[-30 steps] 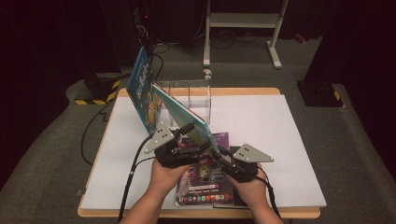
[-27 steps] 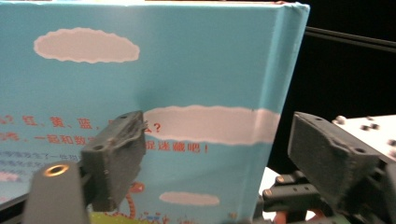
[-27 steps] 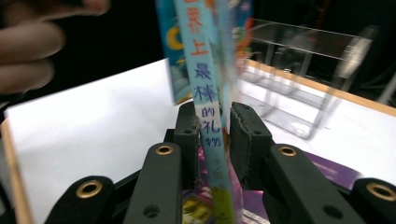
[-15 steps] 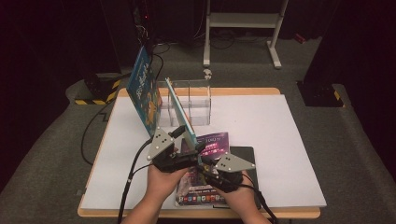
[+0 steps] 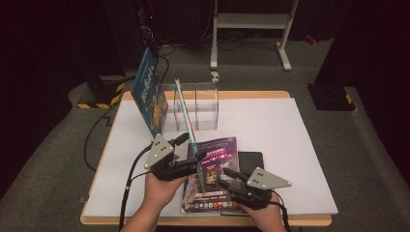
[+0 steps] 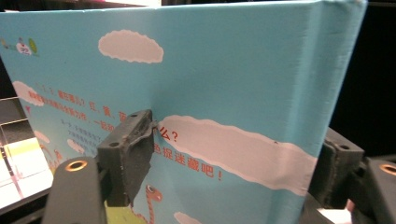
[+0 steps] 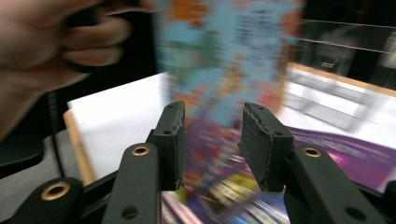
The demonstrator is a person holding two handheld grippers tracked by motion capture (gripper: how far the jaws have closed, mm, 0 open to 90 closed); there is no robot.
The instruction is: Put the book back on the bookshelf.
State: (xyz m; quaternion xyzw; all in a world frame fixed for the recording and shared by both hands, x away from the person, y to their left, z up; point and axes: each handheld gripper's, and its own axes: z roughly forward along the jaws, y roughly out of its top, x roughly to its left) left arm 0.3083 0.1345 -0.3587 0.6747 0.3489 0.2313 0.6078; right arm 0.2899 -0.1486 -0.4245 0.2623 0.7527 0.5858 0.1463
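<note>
My left gripper (image 5: 192,159) is shut on the lower edge of a thin light-blue picture book (image 5: 184,111), which stands nearly upright and edge-on in front of a clear divider rack (image 5: 205,104). In the left gripper view the book's cover (image 6: 243,84) sits clamped between my left gripper's (image 6: 233,163) jaws. A purple book (image 5: 217,159) lies flat near the table's front. My right gripper (image 5: 231,175) hovers over its near part, open. In the right gripper view, my right gripper (image 7: 210,140) has nothing between its jaws, with the blurred upright book (image 7: 224,56) beyond them.
Another blue book (image 5: 149,92) leans against the rack's left side. A black flat item (image 5: 252,158) lies under the purple book. The white table top (image 5: 290,140) has bare room at the right. Cables trail off the table's left side to the floor.
My left gripper has swung the light-blue book from a slant to nearly upright. My right gripper has drawn back toward the table's near edge.
</note>
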